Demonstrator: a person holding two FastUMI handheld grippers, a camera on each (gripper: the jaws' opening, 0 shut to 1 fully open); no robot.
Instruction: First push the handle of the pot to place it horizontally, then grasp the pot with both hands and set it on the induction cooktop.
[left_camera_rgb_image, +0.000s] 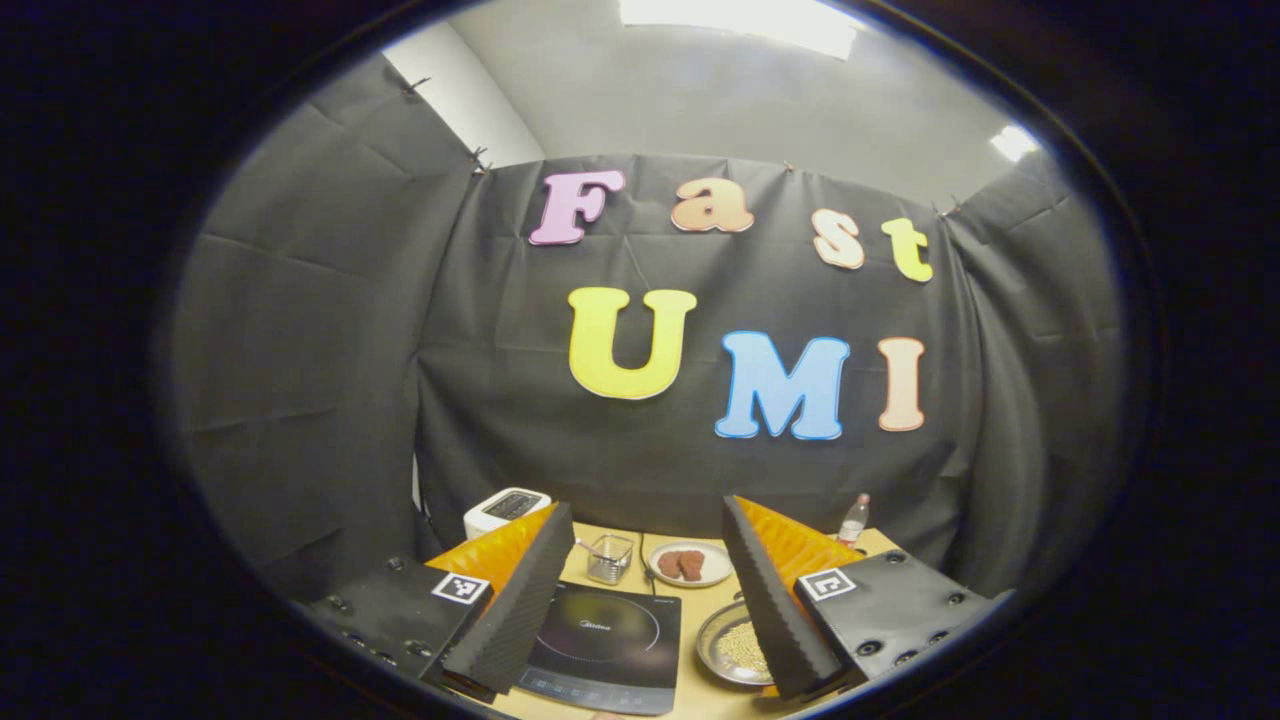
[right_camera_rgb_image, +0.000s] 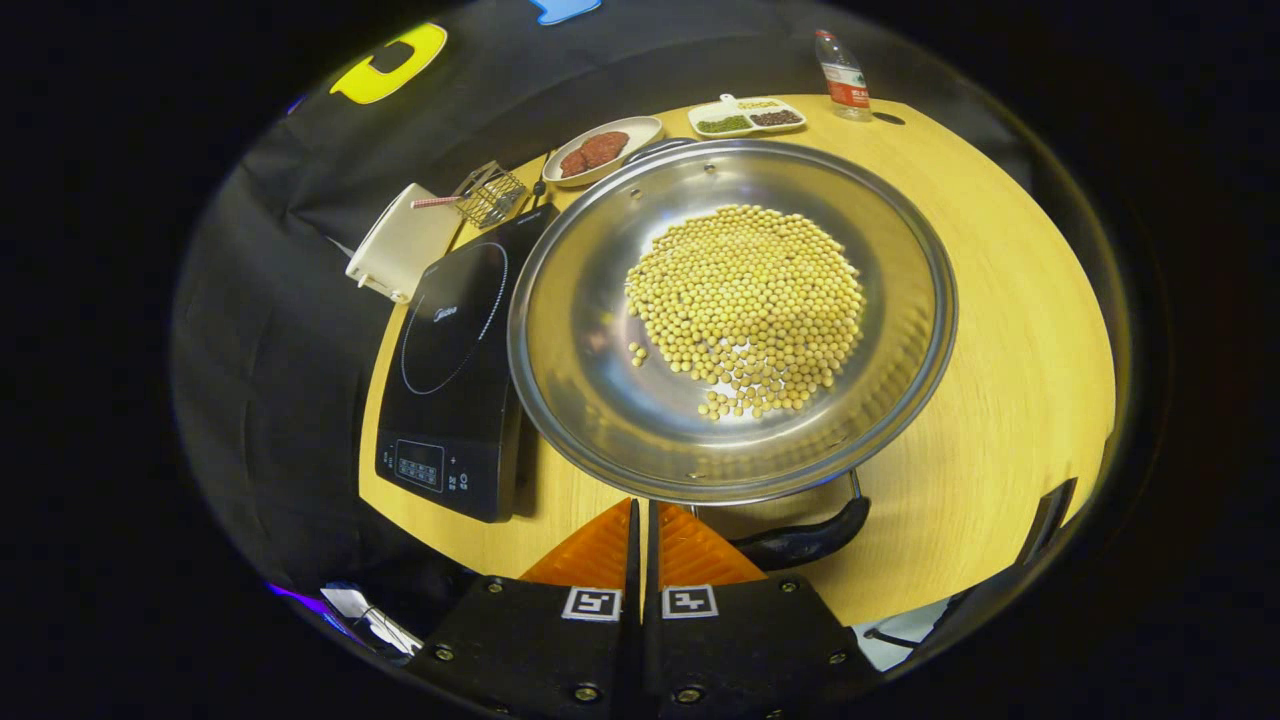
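Note:
A wide steel pot (right_camera_rgb_image: 590, 400) holding yellow beans (right_camera_rgb_image: 745, 310) rests on the wooden table (right_camera_rgb_image: 1000, 350), just right of the black induction cooktop (right_camera_rgb_image: 450, 370). Its dark handle (right_camera_rgb_image: 800, 542) lies under the near rim. My right gripper (right_camera_rgb_image: 640, 512) is shut, its tips at the pot's near rim and the handle's left end against its right finger. In the left gripper view, my left gripper (left_camera_rgb_image: 645, 600) is open and held above the cooktop (left_camera_rgb_image: 605, 640). The pot (left_camera_rgb_image: 735, 650) is partly hidden behind its right finger.
A white toaster (right_camera_rgb_image: 400, 245), a wire basket (right_camera_rgb_image: 490, 195), a plate of brown patties (right_camera_rgb_image: 600, 150), a divided dish (right_camera_rgb_image: 745, 118) and a bottle (right_camera_rgb_image: 842, 75) stand along the table's far side. Black cloth walls enclose the booth.

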